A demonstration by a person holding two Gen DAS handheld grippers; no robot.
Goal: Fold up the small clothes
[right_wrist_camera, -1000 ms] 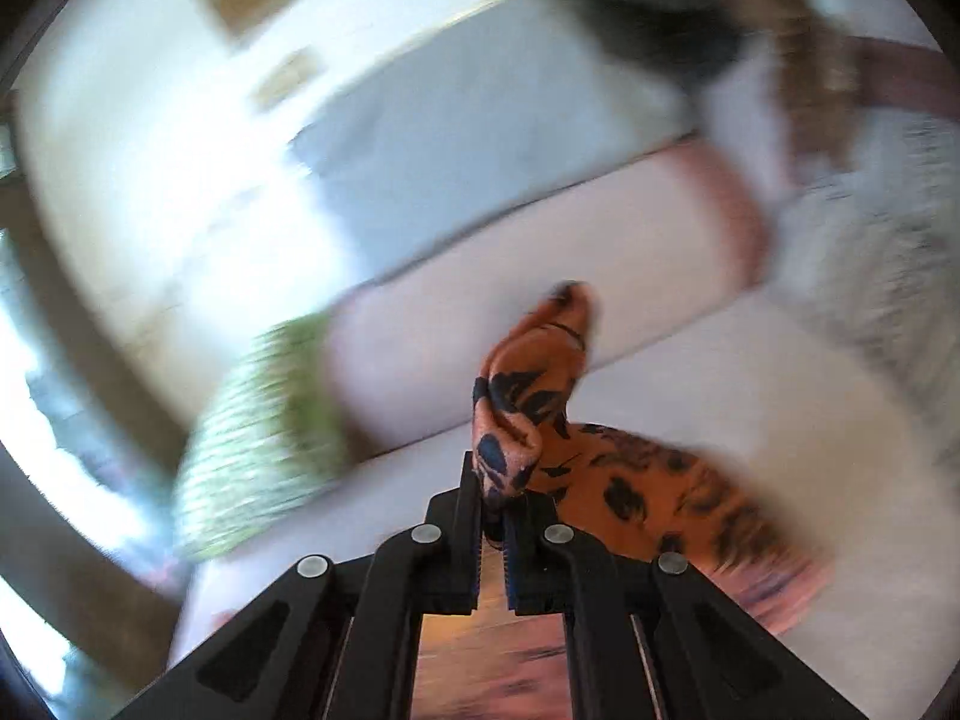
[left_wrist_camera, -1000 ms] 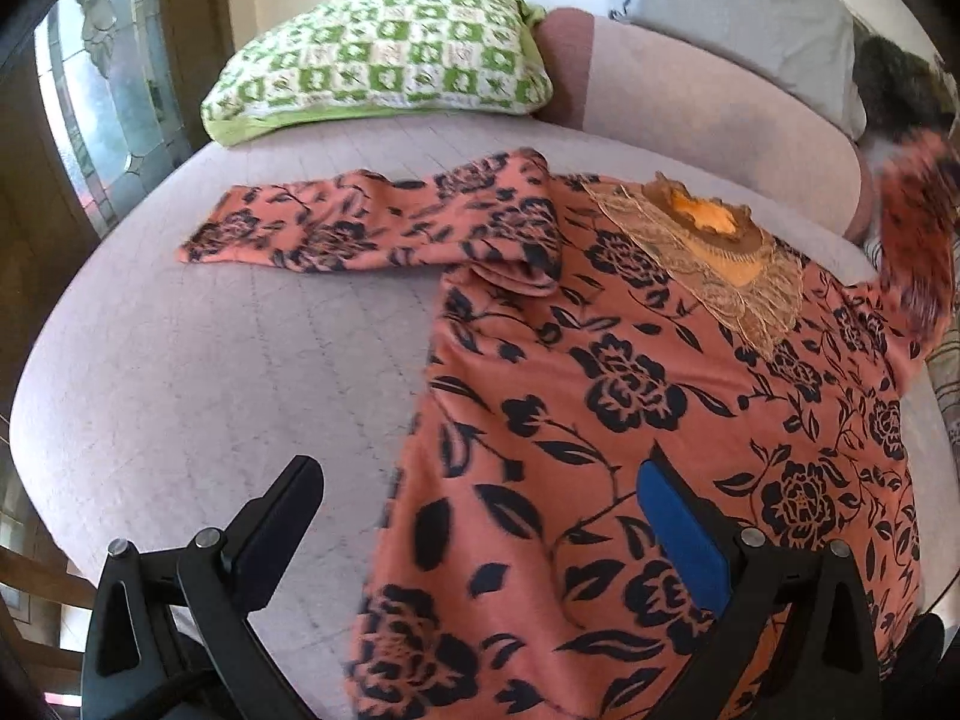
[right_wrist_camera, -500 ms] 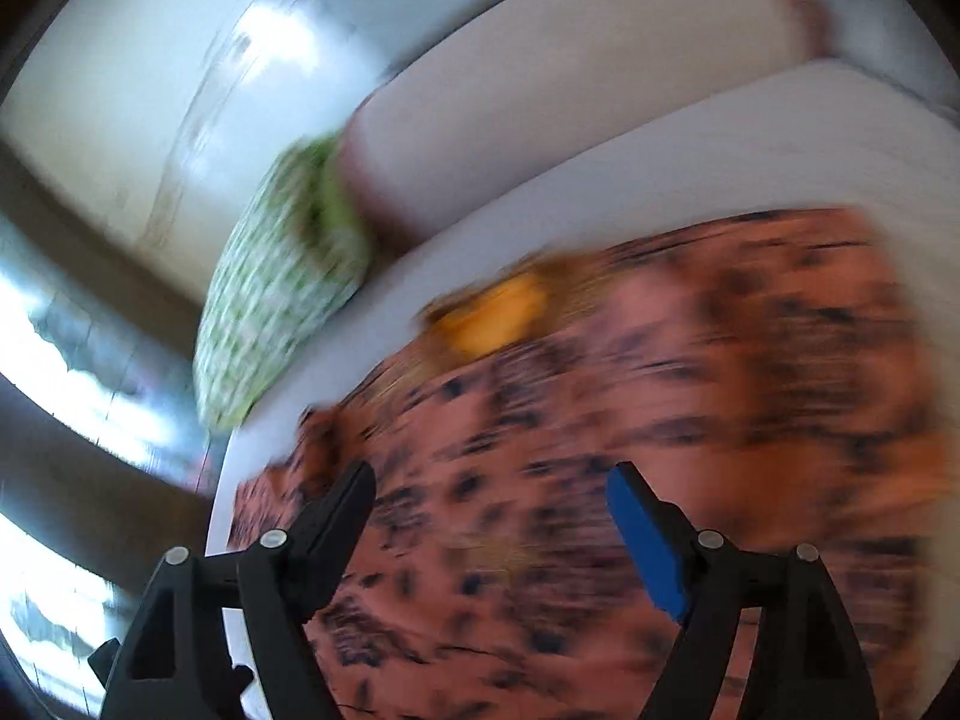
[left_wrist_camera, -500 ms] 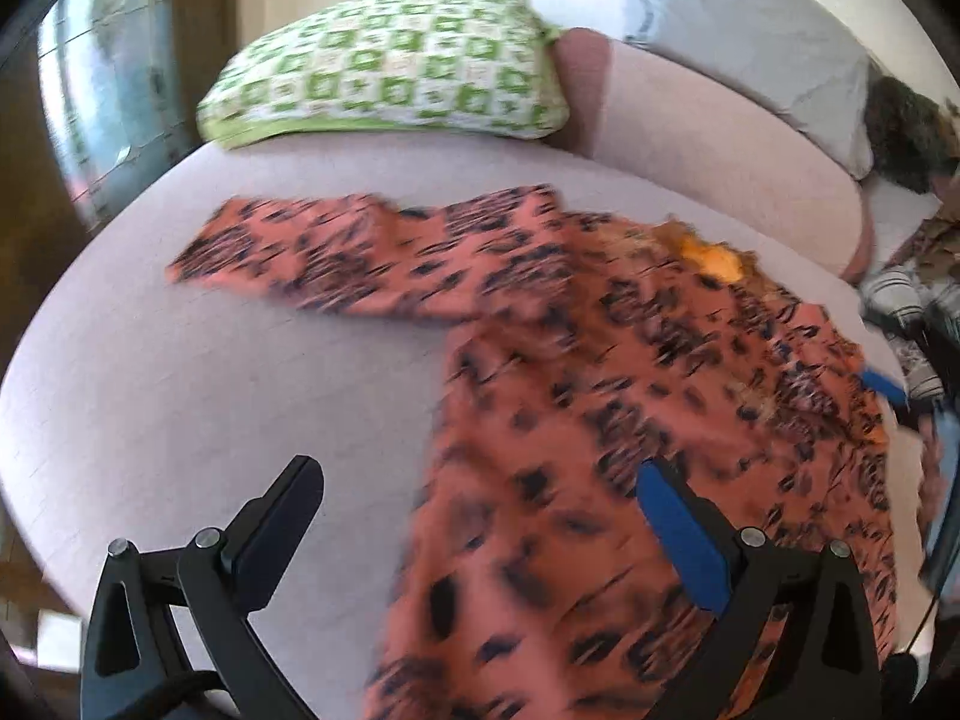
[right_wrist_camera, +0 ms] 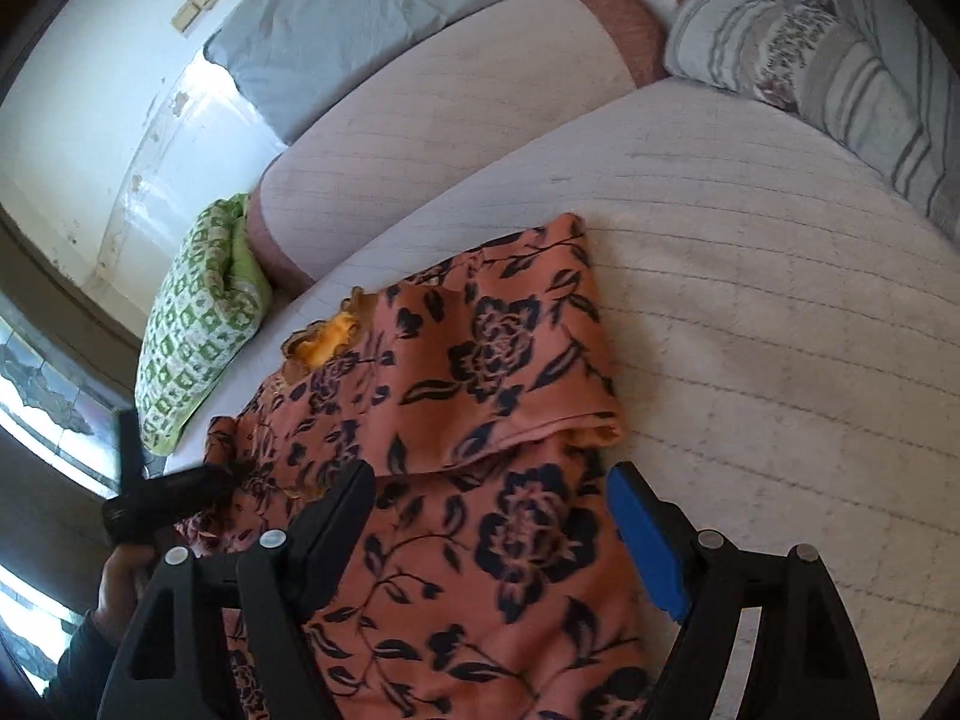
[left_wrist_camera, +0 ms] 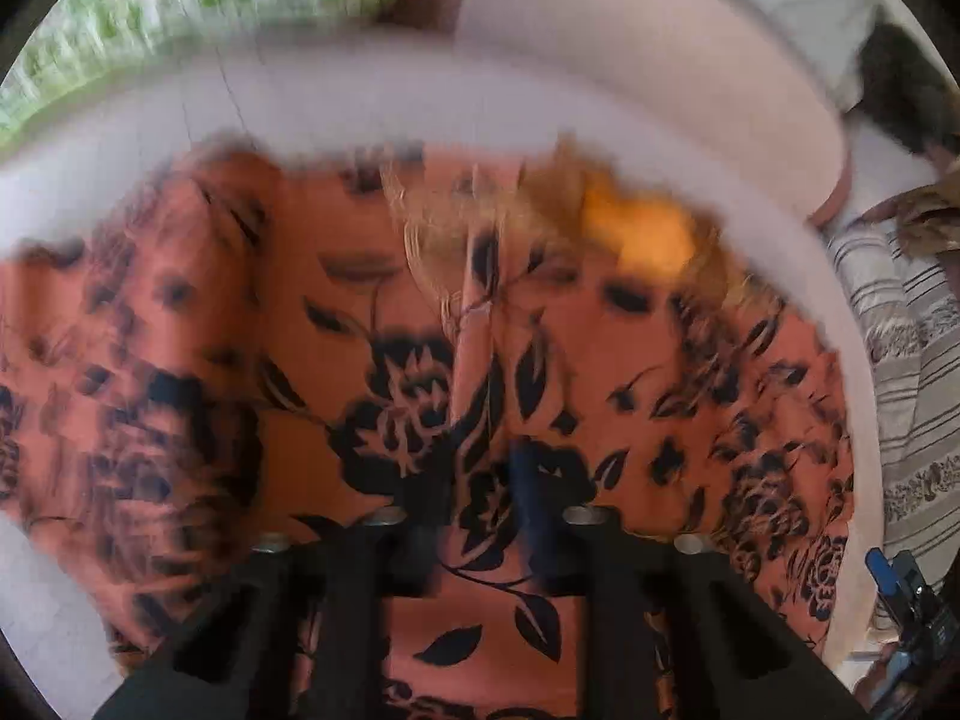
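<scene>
- Garment [right_wrist_camera: 498, 480]: an orange floral top lies on the pale quilted mattress [right_wrist_camera: 750, 312], neckline toward the far left, near a green checked pillow [right_wrist_camera: 198, 324]. One sleeve [right_wrist_camera: 516, 348] is laid across the body, its cuff end toward the far side
- Left gripper [left_wrist_camera: 474, 516]: fingers drawn close together with a fold of the floral cloth between them; the view is blurred, so a firm clamp is a judgement, not a certainty. In the right wrist view it sits at the garment's left edge
- Right gripper [right_wrist_camera: 492, 534]: fingers wide apart, holding nothing, poised over the lower body of the top on the near side
- Risk: if the left grip catches only a thin pinch, the cloth may slip out mid-fold and leave the left side bunched
- Risk: dragging the left side across may pull the sleeve that lies over the body out of place, since nothing pins it
- Risk: the soft mattress gives little resistance, so layers beneath may be caught with the top one
- Writing: no brand, label or legible text visible in either view
</scene>
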